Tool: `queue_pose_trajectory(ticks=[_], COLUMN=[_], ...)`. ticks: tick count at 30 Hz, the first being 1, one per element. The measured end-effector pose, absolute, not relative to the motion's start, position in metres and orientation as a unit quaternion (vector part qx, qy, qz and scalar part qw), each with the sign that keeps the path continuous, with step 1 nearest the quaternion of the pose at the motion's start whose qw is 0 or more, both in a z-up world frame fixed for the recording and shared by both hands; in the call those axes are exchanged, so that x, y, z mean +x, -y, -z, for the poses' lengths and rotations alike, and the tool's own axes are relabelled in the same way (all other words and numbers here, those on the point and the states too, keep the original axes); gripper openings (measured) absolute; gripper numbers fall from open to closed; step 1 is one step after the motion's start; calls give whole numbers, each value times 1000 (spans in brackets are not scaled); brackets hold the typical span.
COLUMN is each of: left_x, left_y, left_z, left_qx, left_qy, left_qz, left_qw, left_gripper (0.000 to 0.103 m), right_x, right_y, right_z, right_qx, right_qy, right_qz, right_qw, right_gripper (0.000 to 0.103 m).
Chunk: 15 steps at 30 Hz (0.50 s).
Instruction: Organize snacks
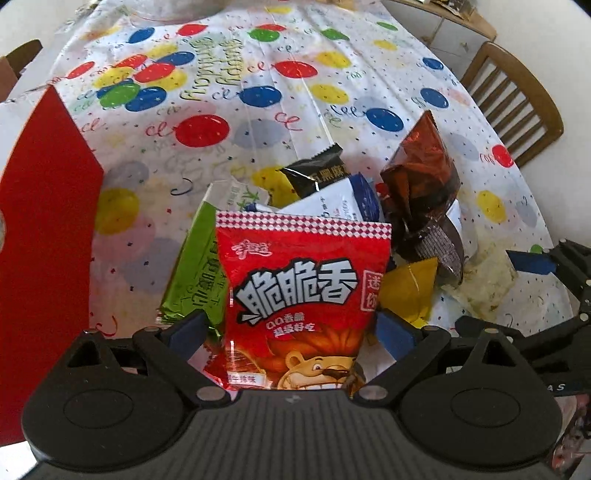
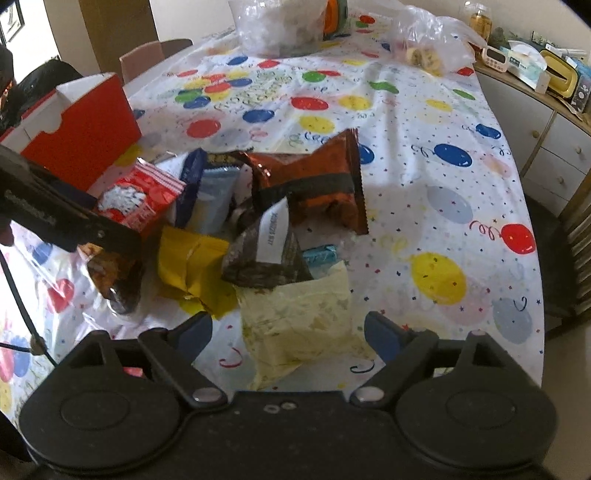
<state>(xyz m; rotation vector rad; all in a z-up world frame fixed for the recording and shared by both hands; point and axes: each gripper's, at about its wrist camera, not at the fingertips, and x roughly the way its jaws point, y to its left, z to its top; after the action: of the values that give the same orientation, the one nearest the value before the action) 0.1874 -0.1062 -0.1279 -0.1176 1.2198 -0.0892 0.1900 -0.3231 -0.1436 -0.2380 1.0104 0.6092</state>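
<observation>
A red snack packet point(image 1: 303, 291) with a cartoon lion lies on the snack pile, between the spread fingers of my left gripper point(image 1: 291, 326). Its pads sit close to the packet's edges, and I see no squeeze on it. In the right wrist view the same red packet point(image 2: 140, 199) rests beside the red cardboard box point(image 2: 92, 140). My right gripper point(image 2: 290, 328) hangs open over a pale yellow packet point(image 2: 295, 325), which lies flat on the cloth between its fingers. One right finger point(image 1: 528, 260) shows at the edge of the left wrist view.
The pile also holds a green packet point(image 1: 195, 273), a black one point(image 1: 314, 173), a yellow one point(image 2: 188, 266), a dark triangular one point(image 2: 266, 254) and a brown-orange bag point(image 2: 314, 177). The balloon tablecloth point(image 2: 424, 155) covers the table. Clear plastic bags point(image 2: 280, 26) stand far back. A wooden chair point(image 1: 517, 103) is at the right.
</observation>
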Motion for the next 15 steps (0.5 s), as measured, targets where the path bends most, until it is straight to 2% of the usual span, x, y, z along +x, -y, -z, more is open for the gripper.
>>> queue_pose_trajectory(ticks=[4,7,11,15], left_x=[188,188,186,183], left_y=[109,110,111,111], left_z=[127,125,124,124], left_qx=[-49,-47,-52,-56], left_qy=[-571,-570,-569,-568], left_qz=[40,42,37,31], left_qw=[819,820,820,821], left_gripper=[87,76,72,72], right_x=[192,194,195,193], right_y=[322,321,323,325], right_z=[148,151,152,149], right_qx=[-120,-122,-119,-114], right_qy=[-477,-480,-486,-486], right_qz=[-288,-286,-280,-278], right_qw=[822,820,819,820], right_gripper=[86,76,61,55])
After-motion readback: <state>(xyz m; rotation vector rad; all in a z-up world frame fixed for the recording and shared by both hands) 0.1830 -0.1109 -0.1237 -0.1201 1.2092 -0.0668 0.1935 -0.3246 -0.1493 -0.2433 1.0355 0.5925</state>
